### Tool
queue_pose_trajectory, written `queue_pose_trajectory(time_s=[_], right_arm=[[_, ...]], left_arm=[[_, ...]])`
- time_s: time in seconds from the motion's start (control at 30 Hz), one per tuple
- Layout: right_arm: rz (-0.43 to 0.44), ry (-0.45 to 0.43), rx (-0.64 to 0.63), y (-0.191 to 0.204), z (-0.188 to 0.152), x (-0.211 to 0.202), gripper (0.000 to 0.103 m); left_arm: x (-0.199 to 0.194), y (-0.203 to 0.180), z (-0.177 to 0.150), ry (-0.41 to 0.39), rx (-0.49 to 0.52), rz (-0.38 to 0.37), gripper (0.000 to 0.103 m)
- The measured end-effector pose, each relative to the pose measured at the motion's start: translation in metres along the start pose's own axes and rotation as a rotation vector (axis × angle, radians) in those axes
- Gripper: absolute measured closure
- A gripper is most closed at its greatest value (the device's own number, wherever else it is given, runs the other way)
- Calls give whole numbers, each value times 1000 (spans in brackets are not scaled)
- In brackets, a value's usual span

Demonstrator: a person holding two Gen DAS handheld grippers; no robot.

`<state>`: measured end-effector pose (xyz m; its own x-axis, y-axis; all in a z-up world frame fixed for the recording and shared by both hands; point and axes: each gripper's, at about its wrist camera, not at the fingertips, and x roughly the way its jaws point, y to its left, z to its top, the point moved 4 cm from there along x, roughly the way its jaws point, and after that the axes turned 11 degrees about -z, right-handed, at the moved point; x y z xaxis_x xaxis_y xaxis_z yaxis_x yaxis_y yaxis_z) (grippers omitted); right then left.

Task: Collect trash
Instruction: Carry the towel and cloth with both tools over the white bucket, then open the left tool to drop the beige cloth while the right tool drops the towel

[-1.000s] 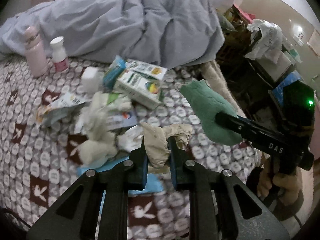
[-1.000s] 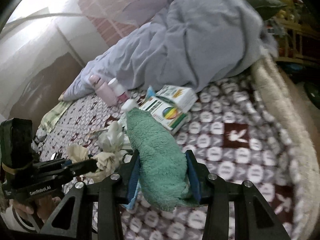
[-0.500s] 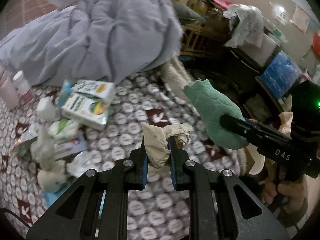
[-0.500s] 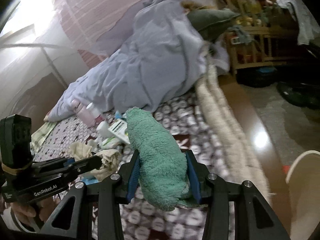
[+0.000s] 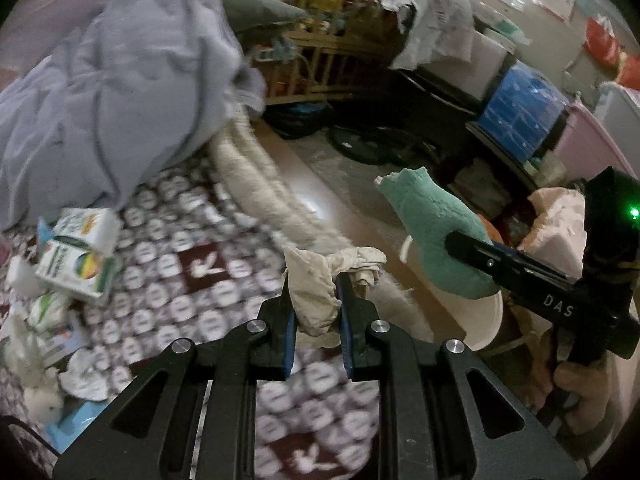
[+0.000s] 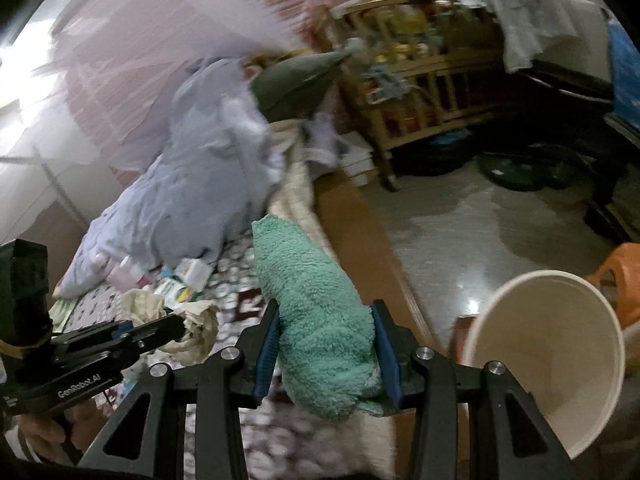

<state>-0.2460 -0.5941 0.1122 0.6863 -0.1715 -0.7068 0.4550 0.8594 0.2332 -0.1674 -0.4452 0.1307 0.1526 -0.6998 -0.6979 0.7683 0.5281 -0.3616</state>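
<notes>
My left gripper is shut on a crumpled beige rag and holds it in the air over the bed's edge. My right gripper is shut on a rolled green towel, also seen in the left wrist view. A cream bin stands on the floor to the right of the bed, just right of the green towel. In the left wrist view its rim shows under the right gripper. The left gripper with the rag shows in the right wrist view.
On the patterned bedspread lie cartons, tissues and wrappers at the left. A grey-blue duvet is heaped behind. A wooden crib, storage boxes and an orange stool crowd the floor.
Both grippers have swung right, away from the bed's clutter towards the floor side, each still holding its cloth. The cream bin has come into view by the right gripper.
</notes>
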Motion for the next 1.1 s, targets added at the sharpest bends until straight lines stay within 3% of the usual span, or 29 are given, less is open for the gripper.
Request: queue_pose_trajectory(time_s=[0.47,0.9,0.97,1.1], right_arm=[[-166,7,171,-117,-12,-12,61],[-253,39,289,-185,-27,-8,61],[-264,46,300,-191,-29,-5,61],[-303,68,323,-198,-32,1,55]], left_arm=[[79,-77,18,90,94,-134,88],[140,-123,22,162,127,-230,87],[145,-126,22,164,121,-245,84],[152,-128,20,178,114,-258,59]])
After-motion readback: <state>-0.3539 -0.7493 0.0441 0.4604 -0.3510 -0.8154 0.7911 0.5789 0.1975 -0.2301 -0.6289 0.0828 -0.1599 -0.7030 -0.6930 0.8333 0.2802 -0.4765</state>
